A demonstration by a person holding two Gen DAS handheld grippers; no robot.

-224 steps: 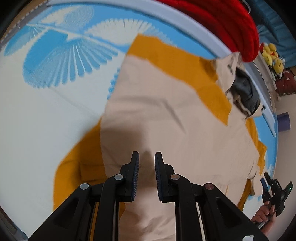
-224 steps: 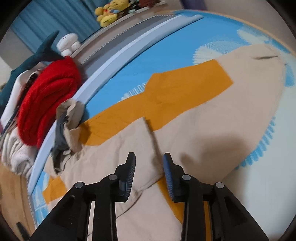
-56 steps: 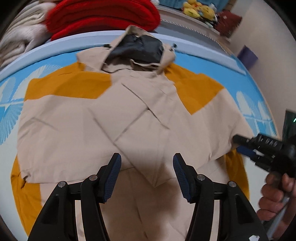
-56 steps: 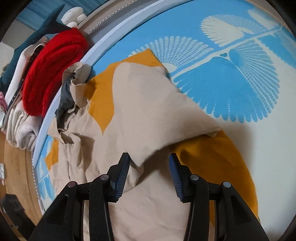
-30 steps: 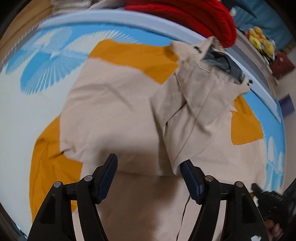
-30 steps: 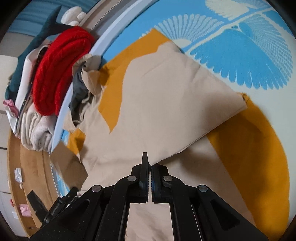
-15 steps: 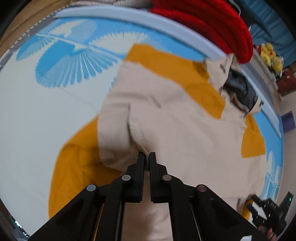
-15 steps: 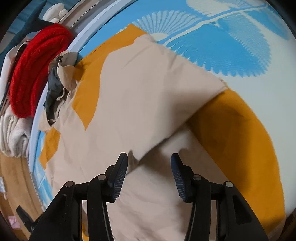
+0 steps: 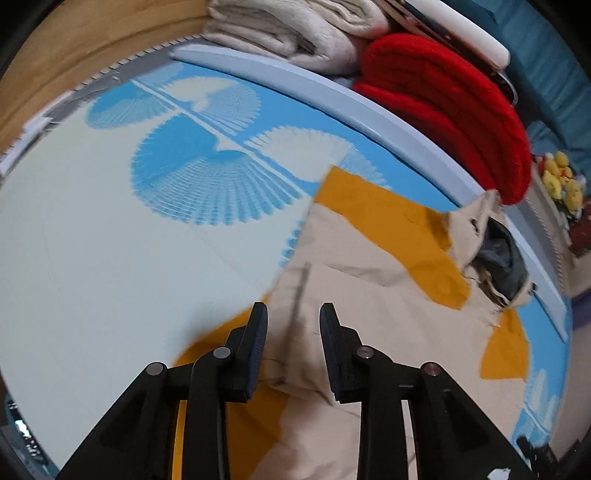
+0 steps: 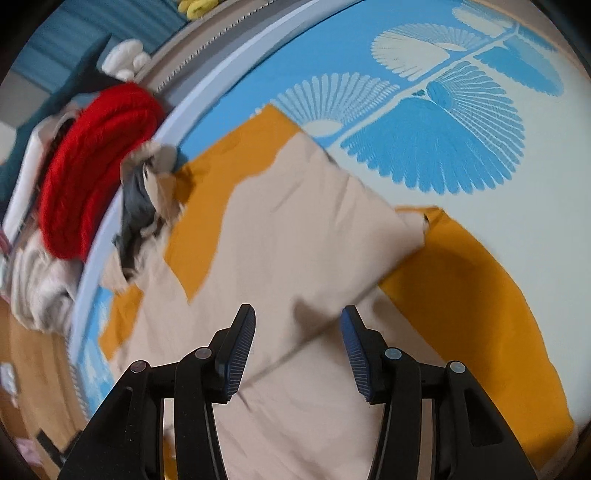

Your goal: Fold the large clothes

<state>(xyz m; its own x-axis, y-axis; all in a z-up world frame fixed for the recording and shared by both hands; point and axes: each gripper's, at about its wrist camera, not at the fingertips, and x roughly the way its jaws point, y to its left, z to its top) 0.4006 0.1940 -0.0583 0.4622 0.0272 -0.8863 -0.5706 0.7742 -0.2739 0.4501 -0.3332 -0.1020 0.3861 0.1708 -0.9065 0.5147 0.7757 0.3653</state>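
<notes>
Left wrist view: left gripper (image 9: 293,332) has just been opening, jaws part-spread, pointing steeply down over the beige-and-orange jacket (image 9: 388,302). Cloth sits under and between the pads, but nothing looks pinched. Frame is blurred, so contact is hard to call. A folded beige edge with a dark seam line runs up-frame from the gap between the jaws.

Right wrist view: right gripper (image 10: 297,345) jaws spread wide, nothing held, hovering over the folded-in sleeve panel (image 10: 314,240).

Jacket lies flat on the blue-and-white patterned mat (image 9: 110,240), hood (image 9: 495,251) at right of the left view, up against the mat's pale raised border (image 9: 332,92). Its long axis runs from lower centre toward the hood at upper right. Red knit (image 9: 461,103) and folded towels (image 9: 288,26) are stacked beyond the border.

Judgement: both sleeves are folded in. The hem end is nearest both grippers, so next is a grab at the hem and a fold toward the hood. Left is nearer an edge.
</notes>
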